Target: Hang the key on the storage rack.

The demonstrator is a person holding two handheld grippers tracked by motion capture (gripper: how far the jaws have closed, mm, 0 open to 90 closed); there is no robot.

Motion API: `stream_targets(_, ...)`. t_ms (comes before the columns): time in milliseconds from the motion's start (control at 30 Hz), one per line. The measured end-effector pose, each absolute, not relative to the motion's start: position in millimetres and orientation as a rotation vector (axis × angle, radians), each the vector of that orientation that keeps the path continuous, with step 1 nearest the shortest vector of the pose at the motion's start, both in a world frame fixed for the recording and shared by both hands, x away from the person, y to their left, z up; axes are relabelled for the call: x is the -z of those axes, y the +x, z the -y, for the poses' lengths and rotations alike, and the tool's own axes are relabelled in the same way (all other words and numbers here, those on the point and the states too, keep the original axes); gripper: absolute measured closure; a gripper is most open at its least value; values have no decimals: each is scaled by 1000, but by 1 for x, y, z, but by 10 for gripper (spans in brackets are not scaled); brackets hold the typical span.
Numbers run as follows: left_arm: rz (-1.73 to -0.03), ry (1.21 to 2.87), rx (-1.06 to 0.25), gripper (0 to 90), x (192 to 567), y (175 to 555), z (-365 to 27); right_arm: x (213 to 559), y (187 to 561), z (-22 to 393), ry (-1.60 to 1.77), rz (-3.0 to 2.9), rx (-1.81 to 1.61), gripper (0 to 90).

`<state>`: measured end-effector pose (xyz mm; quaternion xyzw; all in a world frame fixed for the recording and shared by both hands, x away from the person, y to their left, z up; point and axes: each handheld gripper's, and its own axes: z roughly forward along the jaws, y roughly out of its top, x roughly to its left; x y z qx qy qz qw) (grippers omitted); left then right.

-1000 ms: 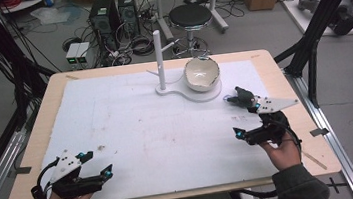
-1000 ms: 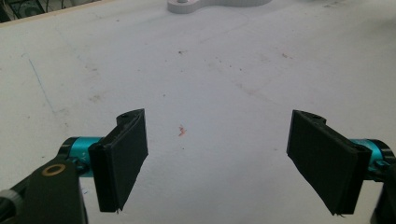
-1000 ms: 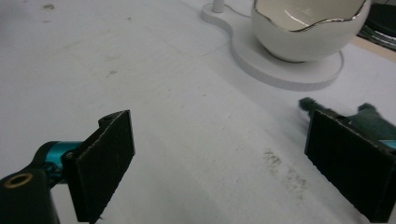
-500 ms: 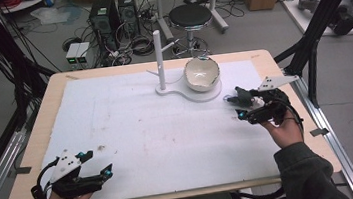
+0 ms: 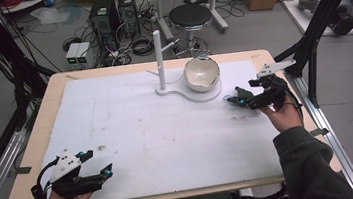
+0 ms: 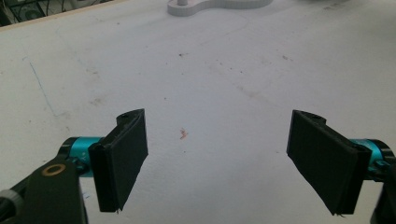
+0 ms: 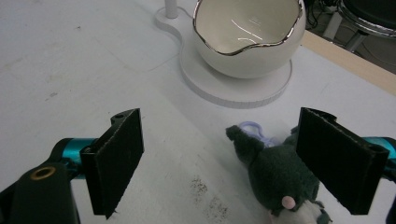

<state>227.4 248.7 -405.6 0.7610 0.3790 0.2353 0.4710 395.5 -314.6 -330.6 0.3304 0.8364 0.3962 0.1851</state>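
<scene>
1. The right gripper (image 5: 239,101) hovers near the table's 3 o'clock edge, over a dark plush toy (image 7: 275,175). Its jaws have just been closing, yet the pads stand clear; the toy lies between them, nearer the right pad, unclamped.
2. The toy lies on the white mat (image 5: 168,130), just at 5 o'clock of the round stand base (image 7: 233,91) bearing the white bowl (image 5: 202,73).
3. The left gripper (image 5: 99,166) rests by the 7 o'clock corner, released, nothing between its jaws.
4. From the left gripper to the stand, at 1 o'clock, the mat is open.
5. The stand's post (image 5: 159,61) rises at 12 o'clock.
</scene>
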Motion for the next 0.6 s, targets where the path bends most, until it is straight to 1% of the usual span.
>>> stream_targets(333, -930, 1857, -575, 208, 406, 227, -248, 324, 409, 320, 963, -2347, -1094, 148)
stream_targets(600, -927, 1860, -572, 208, 406, 227, -248, 333, 424, 328, 1021, -2354, -1052, 155)
